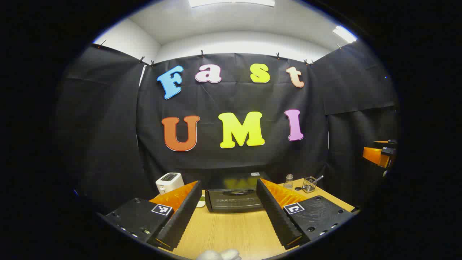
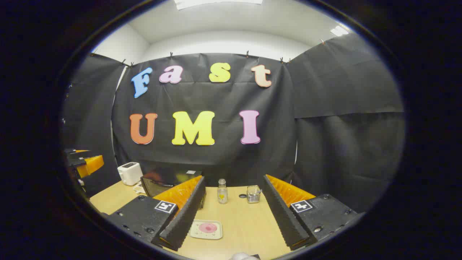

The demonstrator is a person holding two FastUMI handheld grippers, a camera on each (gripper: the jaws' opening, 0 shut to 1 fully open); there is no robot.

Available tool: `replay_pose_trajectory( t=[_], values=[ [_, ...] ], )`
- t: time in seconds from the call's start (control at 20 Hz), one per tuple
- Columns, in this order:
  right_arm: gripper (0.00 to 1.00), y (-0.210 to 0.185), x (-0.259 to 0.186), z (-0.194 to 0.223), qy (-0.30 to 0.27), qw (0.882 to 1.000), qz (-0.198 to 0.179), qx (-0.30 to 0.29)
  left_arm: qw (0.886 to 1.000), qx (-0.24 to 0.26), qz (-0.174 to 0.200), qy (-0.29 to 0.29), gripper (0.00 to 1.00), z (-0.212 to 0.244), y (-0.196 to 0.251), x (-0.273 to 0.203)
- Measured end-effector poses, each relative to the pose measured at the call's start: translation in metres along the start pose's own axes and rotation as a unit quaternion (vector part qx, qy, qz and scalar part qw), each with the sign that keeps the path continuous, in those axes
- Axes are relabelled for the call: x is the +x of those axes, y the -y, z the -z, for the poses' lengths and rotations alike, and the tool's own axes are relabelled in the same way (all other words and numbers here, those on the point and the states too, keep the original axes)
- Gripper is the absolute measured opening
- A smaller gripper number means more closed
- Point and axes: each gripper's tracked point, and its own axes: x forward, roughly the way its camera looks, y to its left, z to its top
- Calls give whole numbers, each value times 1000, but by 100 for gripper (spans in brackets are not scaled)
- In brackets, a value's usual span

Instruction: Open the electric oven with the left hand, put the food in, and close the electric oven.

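Both tongs hang open and empty above the surface (image 1: pixel 231 231) — left tongs (image 1: pixel 229 211) face the shut oven (image 1: pixel 234 198) at the back; right tongs (image 2: pixel 232 216) flank the plate (image 2: pixel 206 229) of food (image 2: pixel 208 227).

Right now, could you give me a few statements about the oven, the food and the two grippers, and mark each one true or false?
1. The electric oven has its door shut. True.
2. The left gripper is shut on the oven's handle. False: it is open and apart from the oven.
3. The food lies on a small tray on the table. True.
4. The right gripper holds the tray. False: it is open and holds nothing.
5. A white toaster stands left of the oven. True.
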Motion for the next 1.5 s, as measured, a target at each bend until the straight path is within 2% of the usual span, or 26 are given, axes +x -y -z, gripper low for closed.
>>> replay_pose_trajectory(
  t=[0.1,0.15,0.2,0.3,0.35,0.45,0.5,0.55,0.6,0.75,0.8,0.95,1.0,1.05,1.2,1.3,1.35,1.5],
  values=[
    [100,-2,1,-1,-2,1000,-2,-5,1000,4,-1,2,96,0,0,2],
    [96,-4,3,-2,-4,1000,-4,-6,1000,5,-3,2,96,0,0,3],
    [100,-6,4,2,-8,1000,-8,-7,1000,4,-5,2,96,0,1,4],
    [100,-6,7,-1,-2,1000,-7,-7,1000,4,0,9,96,-2,5,7],
    [96,-7,10,1,-4,1000,-6,-6,1000,6,2,4,96,2,5,8],
    [100,-14,14,2,-7,1000,-13,-1,1000,7,0,4,96,2,2,9],
    [96,-15,17,6,-10,1000,-14,-3,1000,5,-2,5,96,1,0,10],
    [100,-16,20,6,-11,1000,-15,-4,1000,4,0,5,96,3,0,14],
    [96,-17,22,6,-12,1000,-16,-4,1000,4,1,5,96,5,1,17],
    [96,-19,25,8,-17,1000,-16,-5,1000,2,4,1,96,10,1,30],
    [100,-17,27,7,-16,1000,-12,-6,1000,3,6,0,96,12,1,36],
    [100,-14,29,7,-22,1000,-2,-3,1000,5,12,2,96,17,6,61],
    [96,-10,28,8,-26,1000,4,-3,1000,2,17,1,96,20,10,69],
    [100,-7,28,7,-30,999,11,-3,1000,-2,25,0,96,24,15,80],
    [100,2,24,7,-42,999,34,-8,999,-13,39,-9,96,38,28,114],
    [96,7,21,9,-50,998,45,-14,999,-18,40,-18,96,51,30,136],
    [100,8,20,10,-54,997,49,-17,999,-21,40,-23,96,57,33,150],
    [100,15,15,9,-56,996,63,-21,997,-42,39,-42,96,83,38,191]
  ],
)
